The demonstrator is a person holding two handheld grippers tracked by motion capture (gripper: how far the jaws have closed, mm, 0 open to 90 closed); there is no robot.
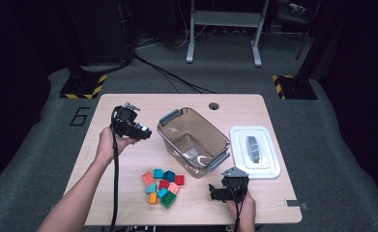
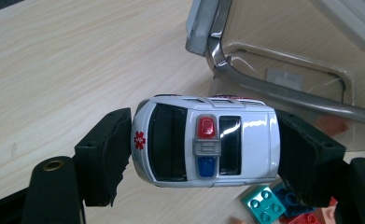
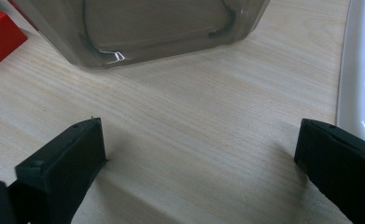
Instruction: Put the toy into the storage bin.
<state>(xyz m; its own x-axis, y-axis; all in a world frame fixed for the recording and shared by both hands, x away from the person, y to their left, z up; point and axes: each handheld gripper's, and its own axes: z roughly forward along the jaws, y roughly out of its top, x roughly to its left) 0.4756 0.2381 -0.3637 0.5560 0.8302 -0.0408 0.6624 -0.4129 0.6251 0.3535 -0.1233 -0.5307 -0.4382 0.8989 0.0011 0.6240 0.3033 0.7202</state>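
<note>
Item: white toy ambulance (image 2: 207, 141), pinched end-to-end across left gripper (image 2: 207, 144), long axis spanning jaws. Clear brown plastic tub (image 1: 192, 140) just beyond, rightward. Right gripper (image 3: 196, 154) spread, empty.

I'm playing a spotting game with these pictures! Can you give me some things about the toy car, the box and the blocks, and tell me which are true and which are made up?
1. The left hand-held gripper holds a white toy ambulance. True.
2. The right hand-held gripper is squeezing a red block. False: its jaws stand open above bare table.
3. The clear box has its lid on. False: the white lid lies on the table beside the box, which is open.
4. The coloured blocks sit in a pile on the table. True.
5. The ambulance is already inside the box. False: it is held in the gripper, outside the box.
</note>
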